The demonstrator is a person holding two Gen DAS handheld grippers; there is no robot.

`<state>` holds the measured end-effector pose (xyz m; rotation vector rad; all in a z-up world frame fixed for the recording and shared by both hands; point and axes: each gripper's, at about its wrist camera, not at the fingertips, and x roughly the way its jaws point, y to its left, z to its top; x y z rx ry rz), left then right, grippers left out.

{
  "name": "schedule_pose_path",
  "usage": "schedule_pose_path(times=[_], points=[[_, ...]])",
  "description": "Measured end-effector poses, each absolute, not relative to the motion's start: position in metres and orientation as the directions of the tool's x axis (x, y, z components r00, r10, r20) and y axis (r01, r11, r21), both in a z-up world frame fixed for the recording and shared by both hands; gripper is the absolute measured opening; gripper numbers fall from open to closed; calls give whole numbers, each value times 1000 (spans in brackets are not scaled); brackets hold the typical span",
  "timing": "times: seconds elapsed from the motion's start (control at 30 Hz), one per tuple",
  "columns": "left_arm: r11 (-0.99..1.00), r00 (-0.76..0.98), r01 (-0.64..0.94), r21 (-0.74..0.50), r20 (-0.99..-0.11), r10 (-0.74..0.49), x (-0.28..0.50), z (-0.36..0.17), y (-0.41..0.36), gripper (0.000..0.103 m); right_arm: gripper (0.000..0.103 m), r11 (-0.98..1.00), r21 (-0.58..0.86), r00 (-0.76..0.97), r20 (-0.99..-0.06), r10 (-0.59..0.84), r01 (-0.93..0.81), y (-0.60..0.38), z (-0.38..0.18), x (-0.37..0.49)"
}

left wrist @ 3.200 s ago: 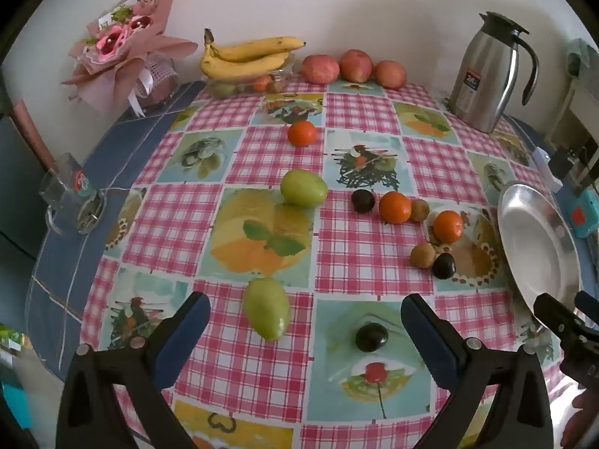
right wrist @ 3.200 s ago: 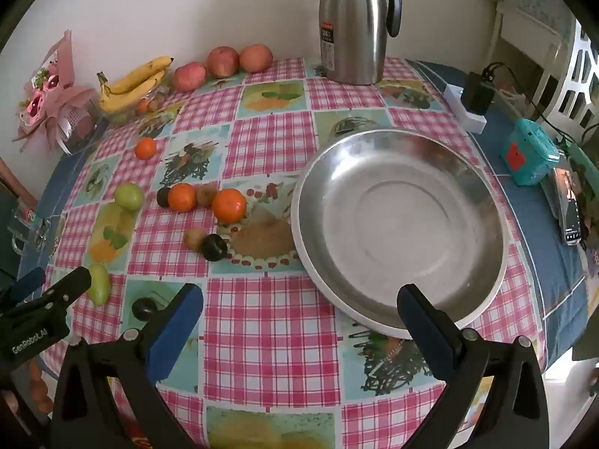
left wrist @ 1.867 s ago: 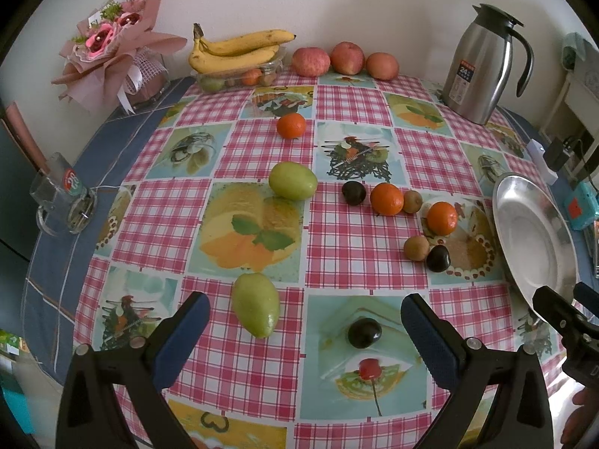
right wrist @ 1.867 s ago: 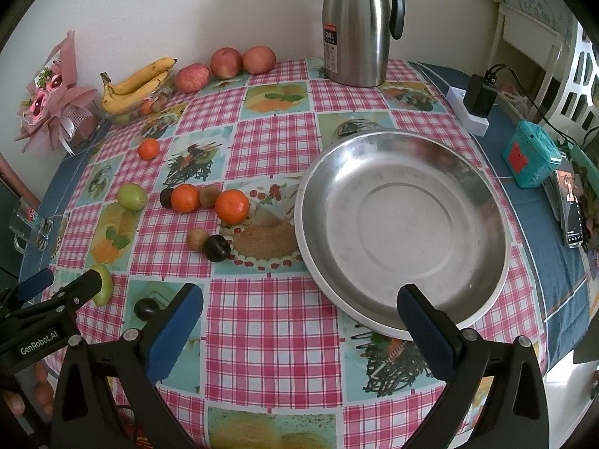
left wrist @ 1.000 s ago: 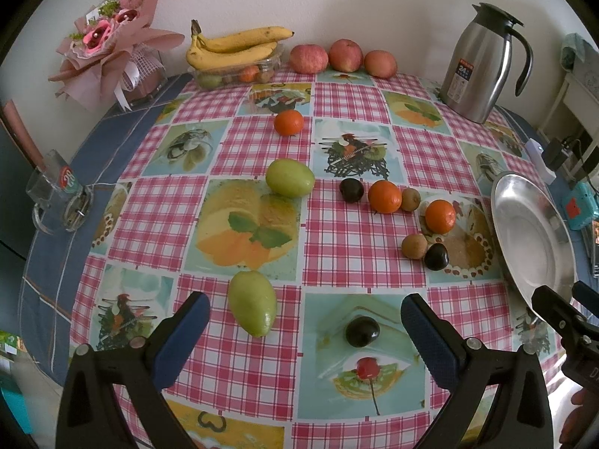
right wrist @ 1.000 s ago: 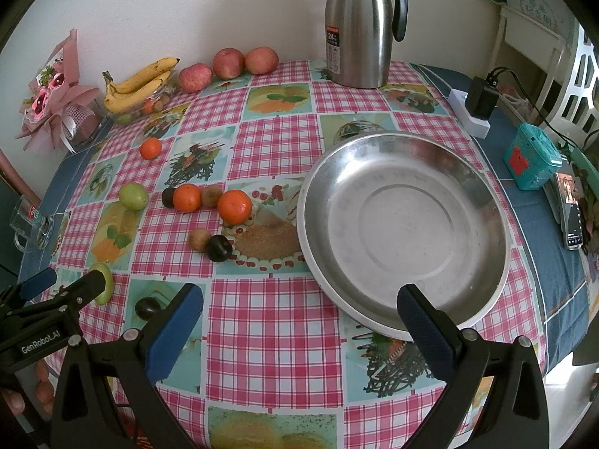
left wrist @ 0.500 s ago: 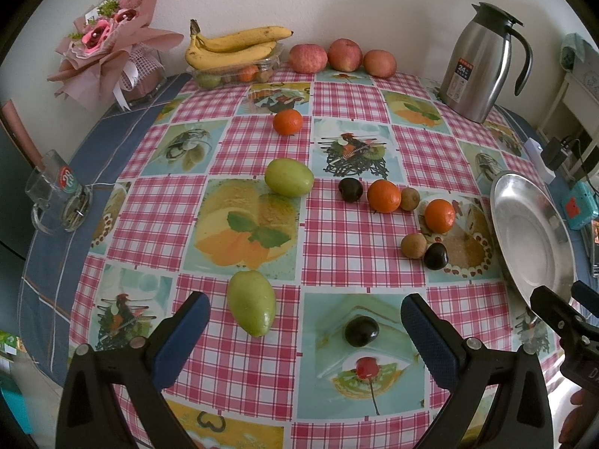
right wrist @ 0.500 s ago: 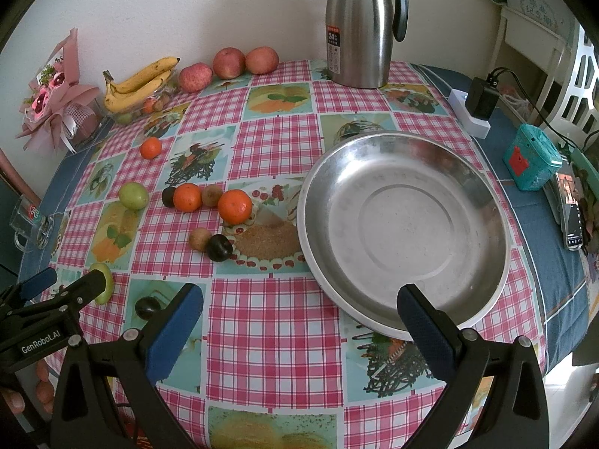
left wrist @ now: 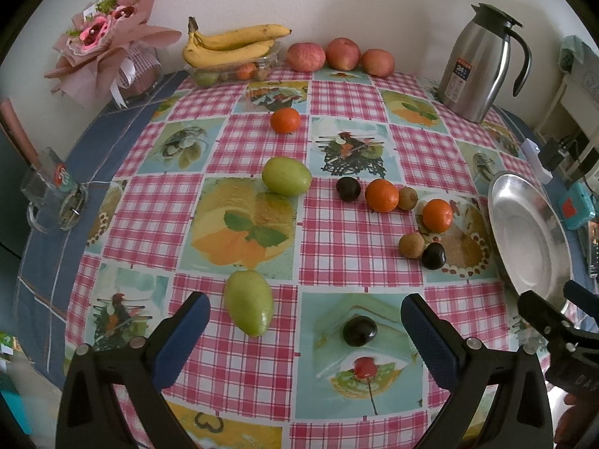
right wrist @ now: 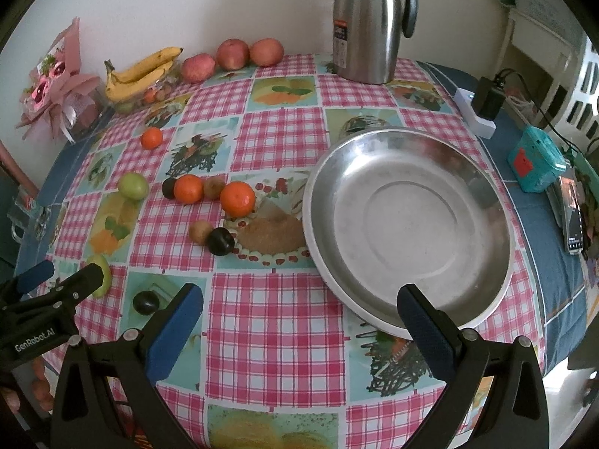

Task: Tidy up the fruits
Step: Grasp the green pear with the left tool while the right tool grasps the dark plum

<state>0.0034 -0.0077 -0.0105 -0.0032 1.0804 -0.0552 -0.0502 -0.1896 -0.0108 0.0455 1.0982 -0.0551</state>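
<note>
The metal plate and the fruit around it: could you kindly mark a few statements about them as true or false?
1. The metal plate holds two oranges. False: it holds nothing.
2. Both the left claw and the right claw are open. True.
3. The bananas lie at the wall side of the table. True.
4. The steel jug lies on its side. False: it stands upright.
5. Three apples sit in a row beside the bananas. True.
</note>
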Motion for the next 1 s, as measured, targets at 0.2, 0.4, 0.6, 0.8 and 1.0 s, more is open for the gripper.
schedule_pose_path(times=[0.2,0.4,0.6,0.8,1.0], points=[[997,465,27,-69,-882,-73,6,-9,2,103,103,998,37,469,-883,6,57,-185,-9,-45],[992,471,-14,-122,-876,-101,12,2,22,103,103,996,81,495,-867,57,27,-174,-2,-36],[988,485,-32,-154,-866,-120,19,10,44,103,103,992,116,494,-861,123,-45,-154,-2,-29],[983,443,-10,-181,-882,-158,26,1,57,103,103,990,124,413,-899,143,-72,-136,-18,-18],[983,396,-10,-183,-903,-164,33,-15,66,103,103,988,113,324,-935,140,-101,-116,-38,-10]])
